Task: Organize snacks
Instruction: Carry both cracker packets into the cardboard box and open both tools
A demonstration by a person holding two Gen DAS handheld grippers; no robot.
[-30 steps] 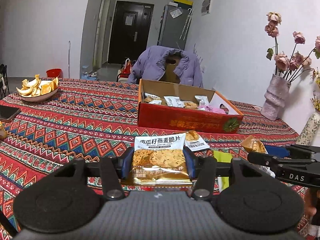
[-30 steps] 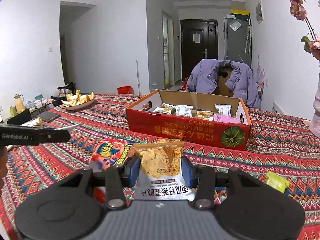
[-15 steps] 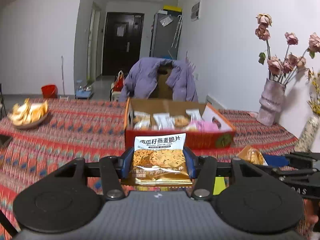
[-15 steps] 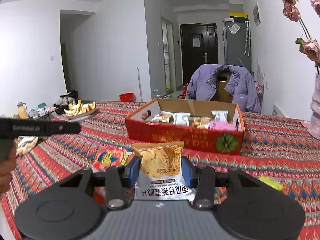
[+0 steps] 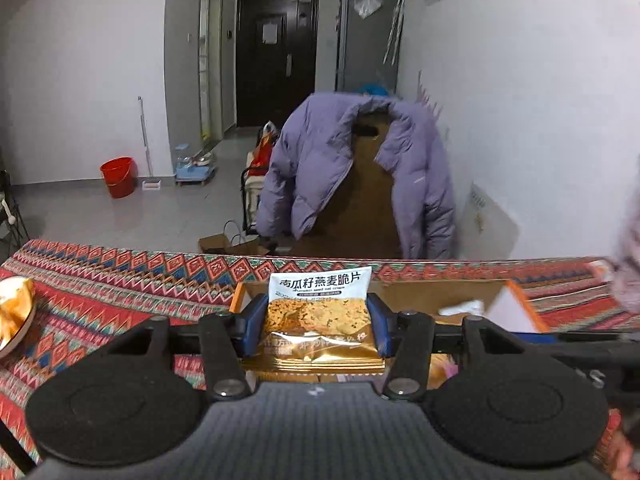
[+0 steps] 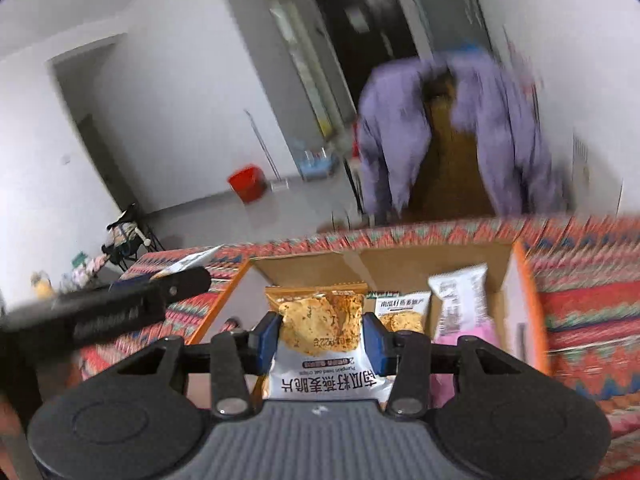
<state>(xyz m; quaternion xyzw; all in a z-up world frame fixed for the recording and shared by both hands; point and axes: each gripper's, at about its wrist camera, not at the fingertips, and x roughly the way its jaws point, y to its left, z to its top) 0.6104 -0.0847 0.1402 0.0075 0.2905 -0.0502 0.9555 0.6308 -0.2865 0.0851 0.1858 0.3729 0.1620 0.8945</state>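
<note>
While both grippers' fingers (image 5: 256,322) clench oat-crisp packets (image 5: 319,320) over the cardboard box (image 6: 516,276), releasing low beside the packets already inside should keep them tidy.

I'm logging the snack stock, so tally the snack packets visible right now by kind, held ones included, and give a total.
Pumpkin seed oat crisp packets: 3, one in the left gripper, one in the right gripper, one lying in the cardboard box.
White wrapper packets: 1, in the box.
Pink packets: 1, in the box.
Total: 5

The box is partly hidden; more may be inside.
</note>
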